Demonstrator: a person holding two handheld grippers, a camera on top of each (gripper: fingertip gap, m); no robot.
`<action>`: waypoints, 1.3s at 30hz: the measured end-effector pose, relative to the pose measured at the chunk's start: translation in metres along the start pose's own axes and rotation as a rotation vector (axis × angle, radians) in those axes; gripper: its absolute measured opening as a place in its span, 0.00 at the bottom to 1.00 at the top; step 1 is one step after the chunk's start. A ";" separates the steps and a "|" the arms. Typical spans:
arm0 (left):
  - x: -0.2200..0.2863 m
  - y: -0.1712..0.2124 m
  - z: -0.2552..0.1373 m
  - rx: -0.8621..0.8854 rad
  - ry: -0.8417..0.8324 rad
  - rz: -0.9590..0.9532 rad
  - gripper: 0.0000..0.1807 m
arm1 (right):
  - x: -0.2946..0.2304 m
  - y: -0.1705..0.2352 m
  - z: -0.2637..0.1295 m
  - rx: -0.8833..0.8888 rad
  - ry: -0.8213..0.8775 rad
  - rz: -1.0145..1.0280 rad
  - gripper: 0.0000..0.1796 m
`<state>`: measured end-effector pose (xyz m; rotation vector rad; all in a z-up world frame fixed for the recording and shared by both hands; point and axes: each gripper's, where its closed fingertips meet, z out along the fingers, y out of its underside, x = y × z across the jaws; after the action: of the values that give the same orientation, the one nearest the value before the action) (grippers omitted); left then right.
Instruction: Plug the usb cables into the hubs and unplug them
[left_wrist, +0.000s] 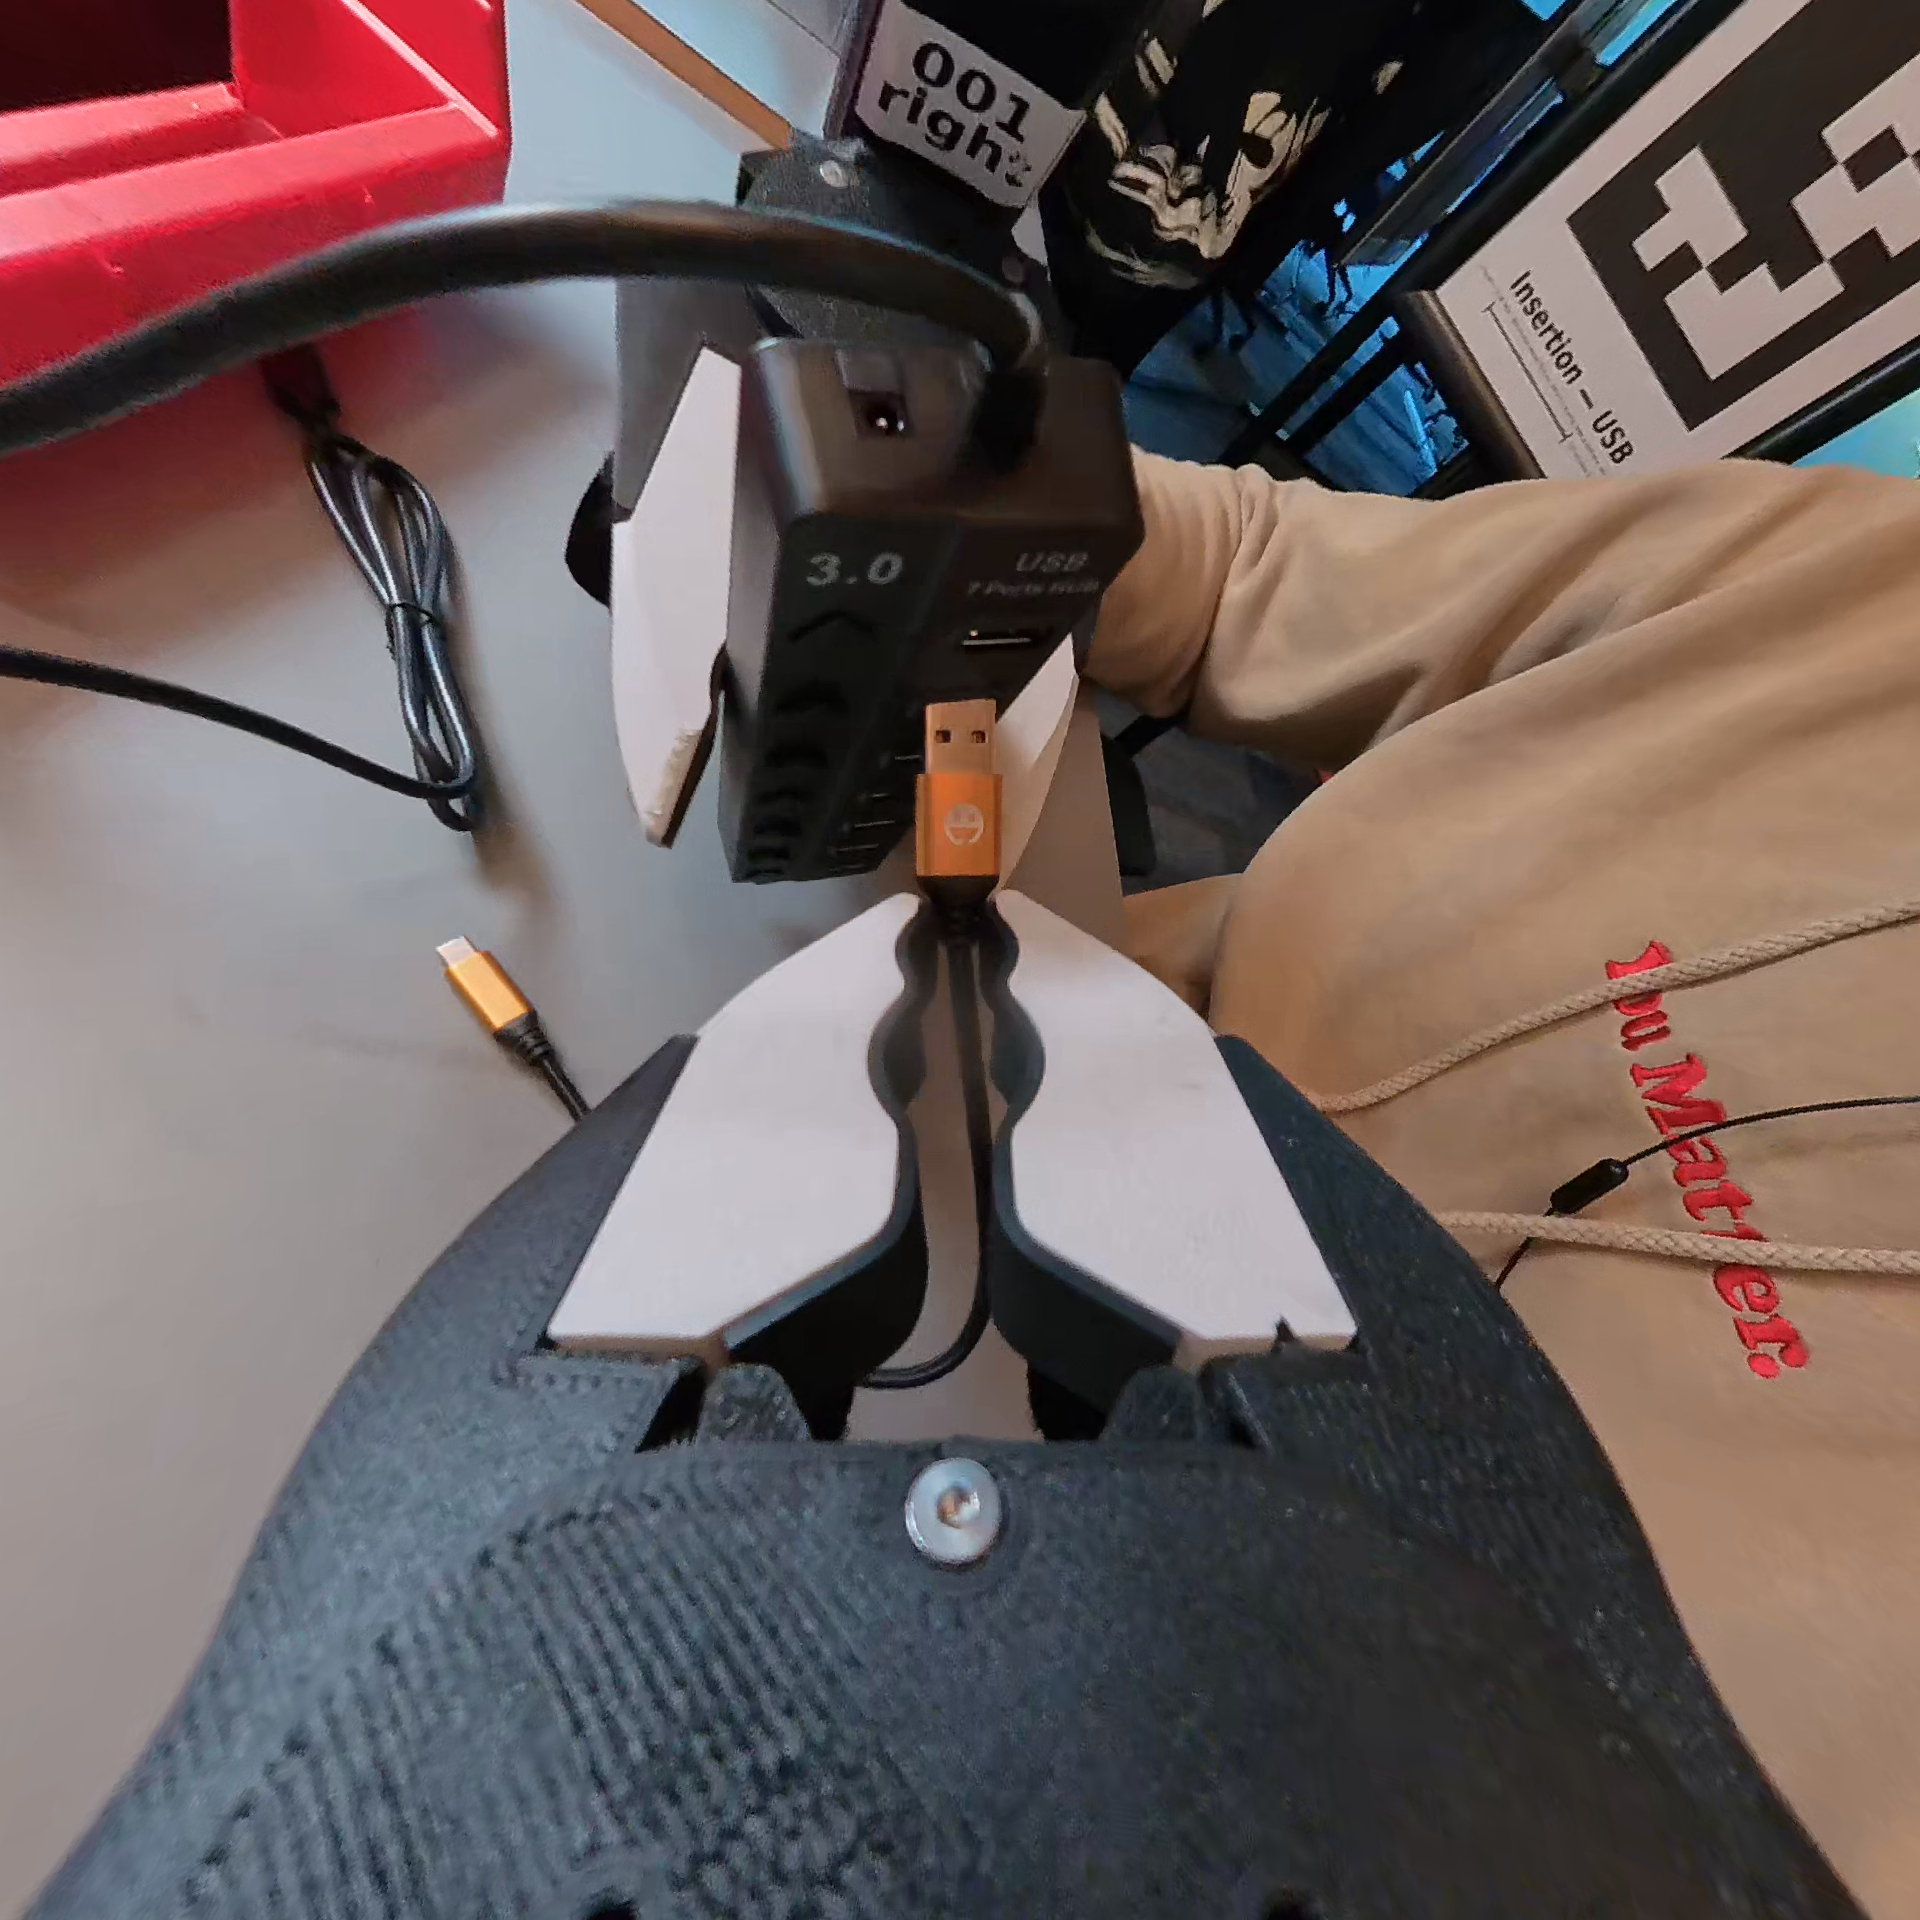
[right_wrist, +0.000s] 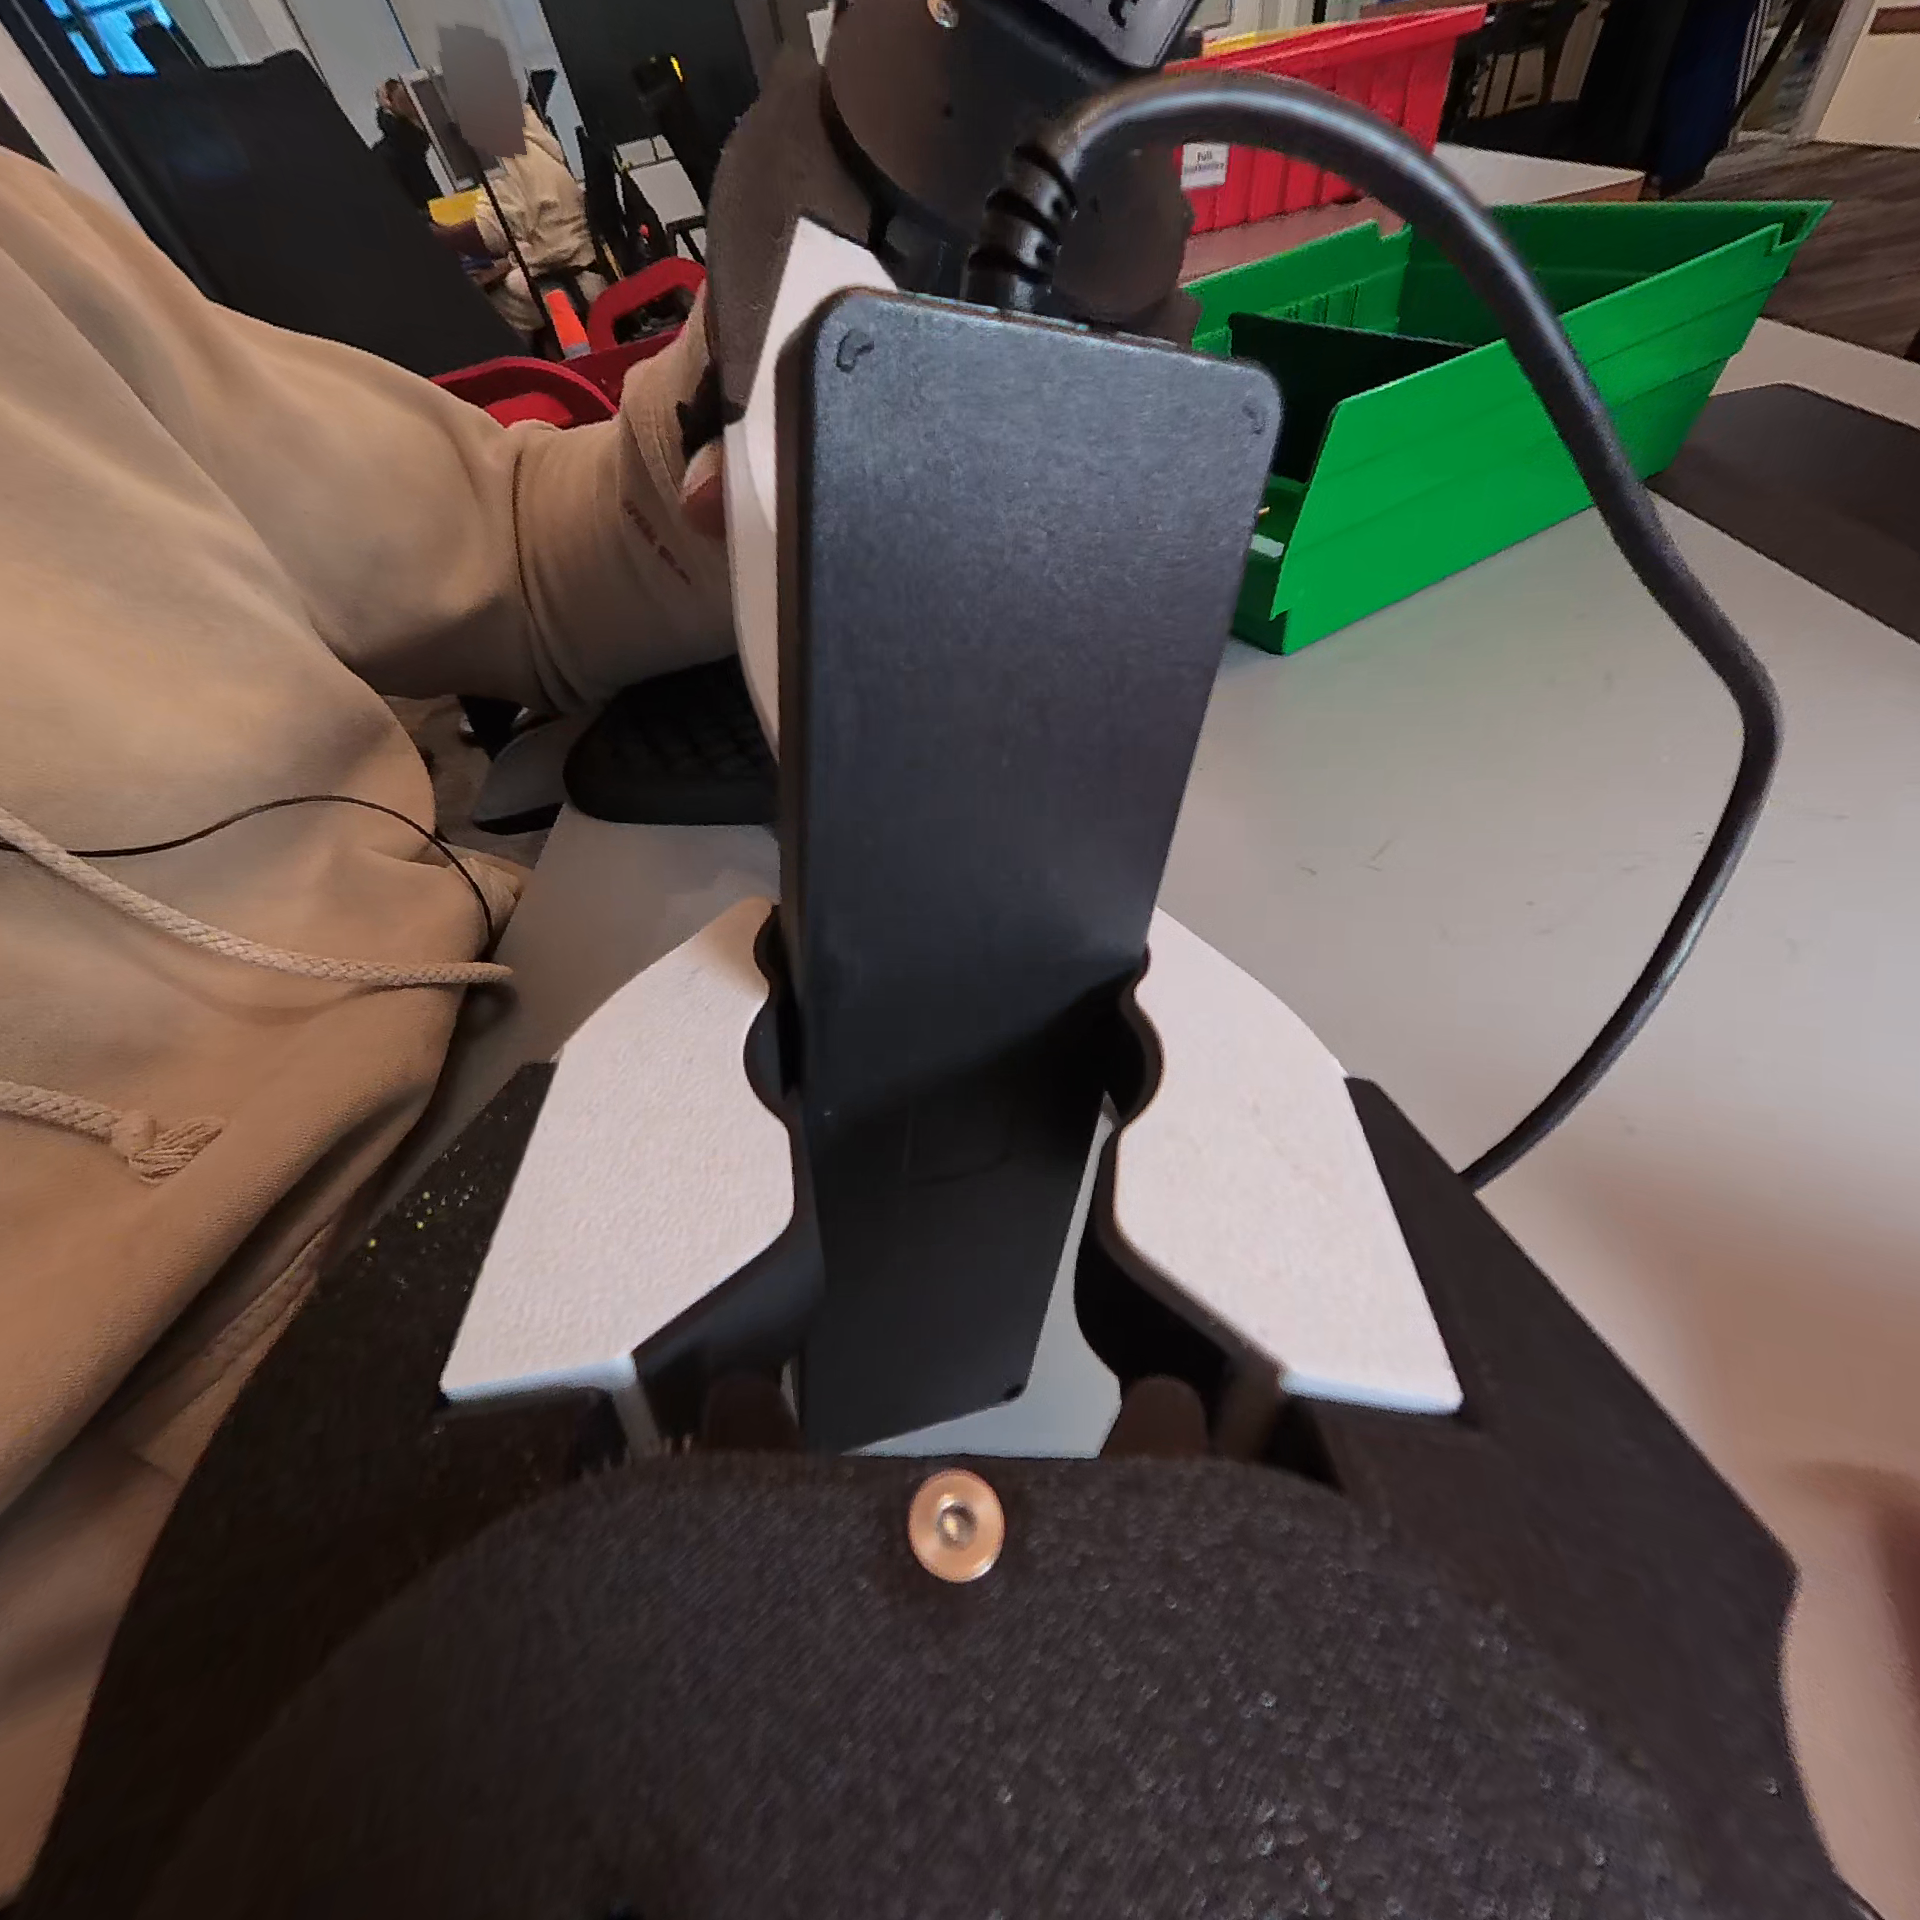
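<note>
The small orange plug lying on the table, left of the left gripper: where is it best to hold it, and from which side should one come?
Grip the orange plug on its metal shell, across the two long flat sides, probably from above, since it lies flat on the table. Stay behind the pale tip, which must remain free, and off the thin cable, which would bend.
</note>
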<state>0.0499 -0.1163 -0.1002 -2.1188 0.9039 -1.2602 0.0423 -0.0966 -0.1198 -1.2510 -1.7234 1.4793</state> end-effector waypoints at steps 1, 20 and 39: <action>0.000 0.001 0.001 -0.008 -0.003 0.002 0.04 | 0.000 0.001 0.001 -0.010 0.005 -0.003 0.33; -0.004 0.007 -0.003 -0.060 -0.066 0.024 0.04 | -0.005 -0.014 0.000 0.039 0.057 -0.091 0.32; -0.005 0.027 -0.003 -0.316 -0.254 0.203 0.04 | -0.009 -0.008 0.008 -0.084 0.061 -0.164 0.32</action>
<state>0.0383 -0.1305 -0.1205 -2.2882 1.2294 -0.7655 0.0366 -0.1081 -0.1128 -1.1543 -1.8174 1.2747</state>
